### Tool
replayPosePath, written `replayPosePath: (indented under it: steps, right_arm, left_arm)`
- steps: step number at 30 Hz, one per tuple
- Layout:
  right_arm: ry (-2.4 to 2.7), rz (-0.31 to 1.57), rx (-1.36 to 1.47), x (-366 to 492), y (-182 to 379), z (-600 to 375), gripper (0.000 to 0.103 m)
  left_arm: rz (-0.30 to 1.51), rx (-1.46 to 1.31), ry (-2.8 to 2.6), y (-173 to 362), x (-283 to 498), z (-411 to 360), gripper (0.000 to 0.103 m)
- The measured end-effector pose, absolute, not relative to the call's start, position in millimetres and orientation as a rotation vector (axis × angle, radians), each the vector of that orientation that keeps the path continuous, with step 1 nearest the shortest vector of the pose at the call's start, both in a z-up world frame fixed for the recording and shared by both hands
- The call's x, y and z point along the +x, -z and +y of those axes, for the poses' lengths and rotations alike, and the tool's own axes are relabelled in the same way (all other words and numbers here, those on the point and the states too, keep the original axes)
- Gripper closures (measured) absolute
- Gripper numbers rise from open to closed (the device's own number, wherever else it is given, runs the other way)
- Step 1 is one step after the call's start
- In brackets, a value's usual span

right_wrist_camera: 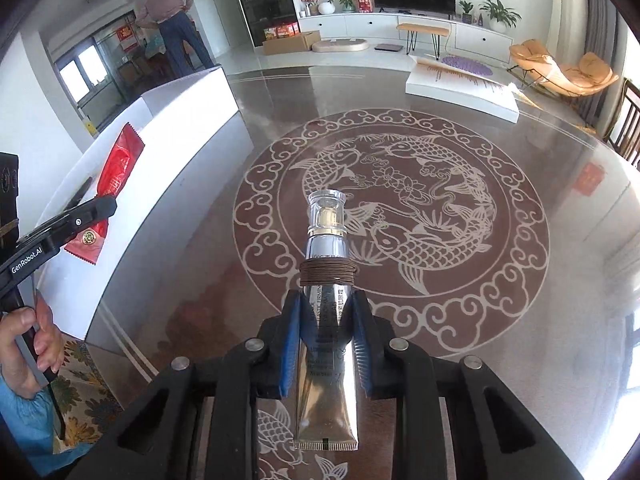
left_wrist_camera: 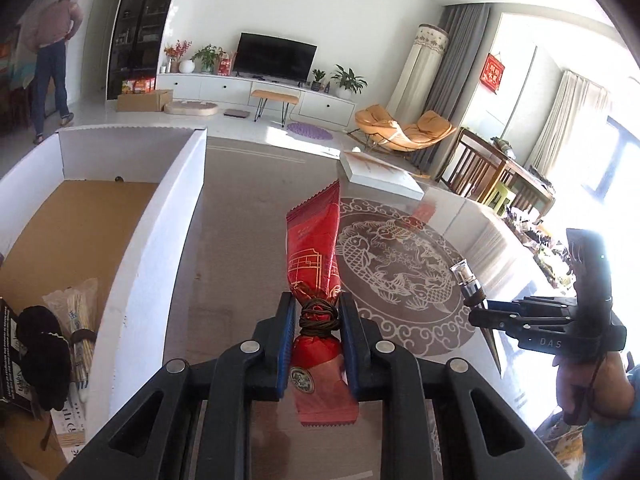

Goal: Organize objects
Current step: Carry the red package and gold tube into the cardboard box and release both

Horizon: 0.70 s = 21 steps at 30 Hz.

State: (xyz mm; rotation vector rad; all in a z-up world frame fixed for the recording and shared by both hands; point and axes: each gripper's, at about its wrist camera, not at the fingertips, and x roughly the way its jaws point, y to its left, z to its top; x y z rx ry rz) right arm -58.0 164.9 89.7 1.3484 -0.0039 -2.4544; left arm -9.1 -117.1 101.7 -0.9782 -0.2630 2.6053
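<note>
My left gripper (left_wrist_camera: pixel 318 320) is shut on a red foil packet (left_wrist_camera: pixel 314 248) wound with brown cord, held above the table just right of the white box (left_wrist_camera: pixel 176 220). The same packet (right_wrist_camera: pixel 116 176) and left gripper (right_wrist_camera: pixel 105 204) show at the left of the right wrist view. My right gripper (right_wrist_camera: pixel 326 308) is shut on a silver tube (right_wrist_camera: pixel 326 344) with a clear cap, also wound with brown cord, lifted over the fish medallion (right_wrist_camera: pixel 392 232). From the left wrist view the tube (left_wrist_camera: pixel 468 284) sticks out of the right gripper (left_wrist_camera: pixel 480 316).
The white box holds a bag of sticks (left_wrist_camera: pixel 78 320) and a dark item (left_wrist_camera: pixel 40 356) on its brown floor. A flat white box (right_wrist_camera: pixel 460 88) lies at the table's far side. A person (right_wrist_camera: pixel 172 20) stands far off. Chairs (left_wrist_camera: pixel 488 172) flank the table.
</note>
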Motion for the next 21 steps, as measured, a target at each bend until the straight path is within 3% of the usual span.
replayPosePath:
  steps: [7, 11, 15, 17, 18, 19, 20, 21]
  right_arm:
    - [2.307, -0.083, 1.105, -74, -173, 52, 0.077]
    - [2.155, -0.099, 1.045, -86, -192, -41, 0.077]
    - [2.026, -0.059, 1.105, -101, -174, -130, 0.077]
    - [1.992, -0.024, 1.159, -110, -154, -162, 0.07]
    - [1.978, -0.016, 1.181, -113, -143, -174, 0.063]
    - [1.967, -0.006, 1.204, -115, -134, -183, 0.045]
    - [1.971, 0.006, 1.219, -115, -126, -189, 0.039]
    - [1.977, 0.015, 1.221, -113, -122, -191, 0.039]
  left_arm:
    - [-0.276, -0.91, -2.791, -161, 6, -212, 0.082]
    - [-0.269, -1.115, -2.909, -135, -7, -273, 0.082]
    - [-0.261, -1.369, -2.908, -90, -11, -309, 0.081]
    - [-0.238, -1.443, -2.898, -75, -12, -311, 0.07]
    - [-0.239, -1.459, -2.891, -70, -10, -313, 0.044]
    - [-0.247, -1.459, -2.893, -68, -8, -314, 0.014]
    - [-0.252, -1.438, -2.91, -68, -4, -313, 0.005]
    - [-0.248, -1.406, -2.932, -70, 1, -313, 0.0]
